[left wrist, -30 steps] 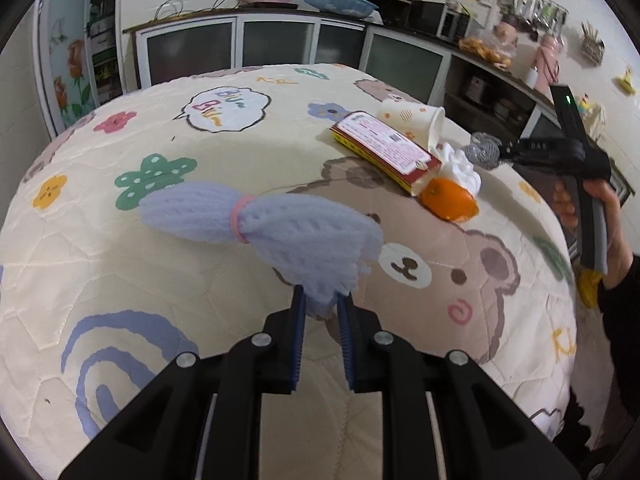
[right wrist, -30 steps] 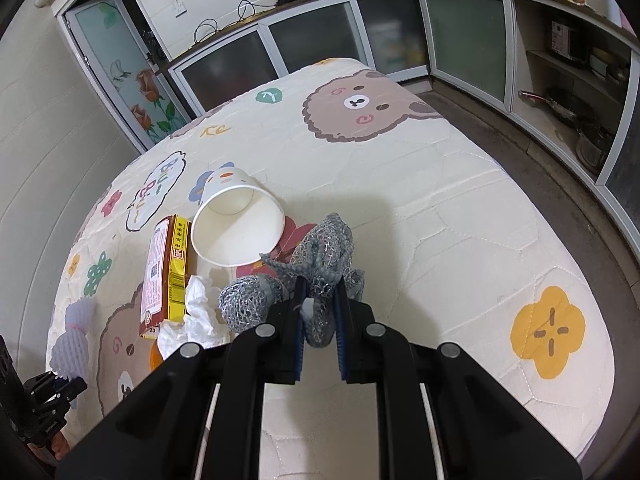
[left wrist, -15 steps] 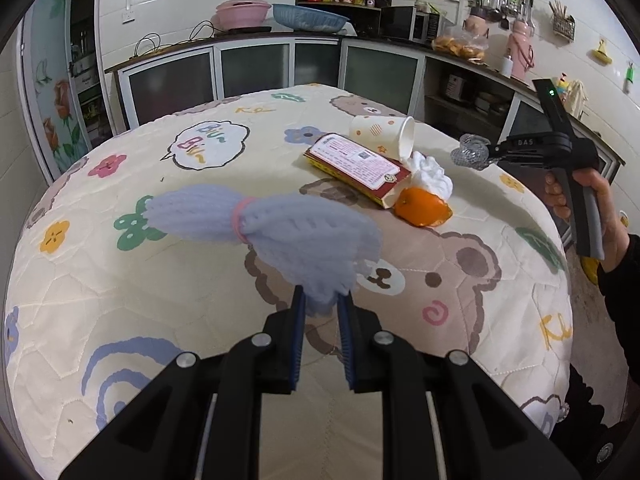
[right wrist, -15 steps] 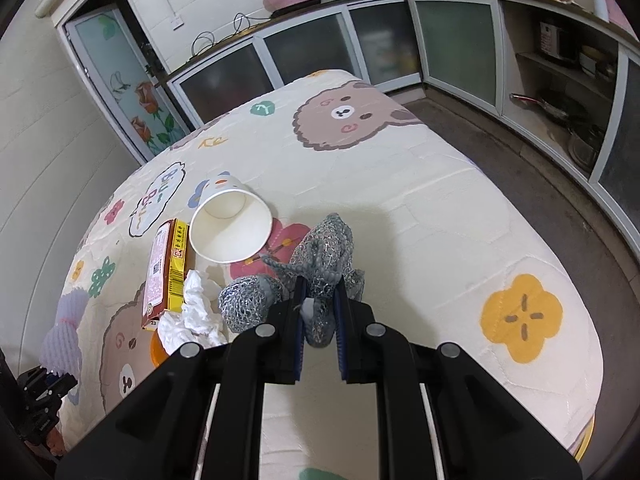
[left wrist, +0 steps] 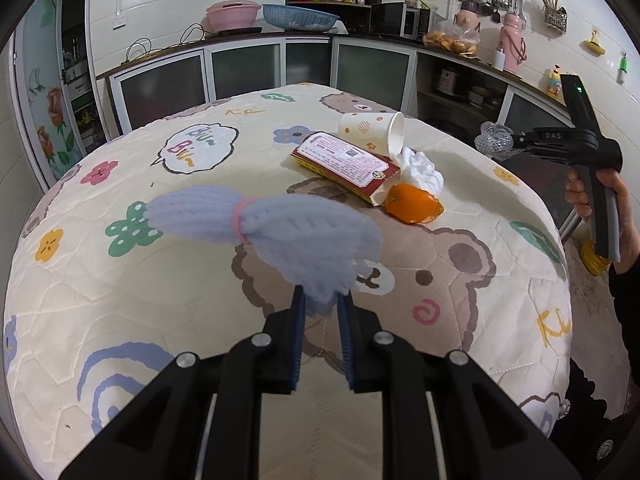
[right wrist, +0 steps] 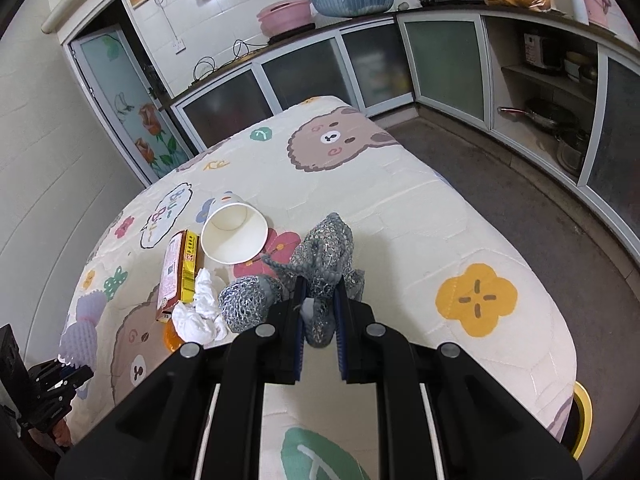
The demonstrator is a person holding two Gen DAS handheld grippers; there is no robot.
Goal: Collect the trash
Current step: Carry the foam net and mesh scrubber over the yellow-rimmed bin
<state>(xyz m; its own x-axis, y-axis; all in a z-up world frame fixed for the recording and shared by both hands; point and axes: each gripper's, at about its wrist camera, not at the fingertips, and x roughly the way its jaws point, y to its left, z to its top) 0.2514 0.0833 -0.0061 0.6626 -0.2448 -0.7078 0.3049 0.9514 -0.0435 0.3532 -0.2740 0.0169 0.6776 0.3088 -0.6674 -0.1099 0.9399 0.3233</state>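
My left gripper (left wrist: 321, 305) is shut on a lavender foam fruit net (left wrist: 280, 232) tied with a pink band, held above the quilted table (left wrist: 120, 304). My right gripper (right wrist: 318, 312) is shut on a grey mesh net (right wrist: 320, 260), held above the table's right part; it also shows in the left wrist view (left wrist: 494, 142). On the table lie a tipped paper cup (left wrist: 372, 130), a red and yellow box (left wrist: 344, 166), a crumpled white tissue (left wrist: 422, 170) and an orange peel (left wrist: 412, 208).
Kitchen cabinets (left wrist: 248, 72) and a counter with basins stand behind the table. Open shelves with pots (right wrist: 560, 120) line the right wall. A yellow-rimmed object (right wrist: 582, 420) sits on the floor by the table's right edge.
Both grippers have risen and pulled back from the table with their nets still held; the table looks smaller and more of the kitchen shows.
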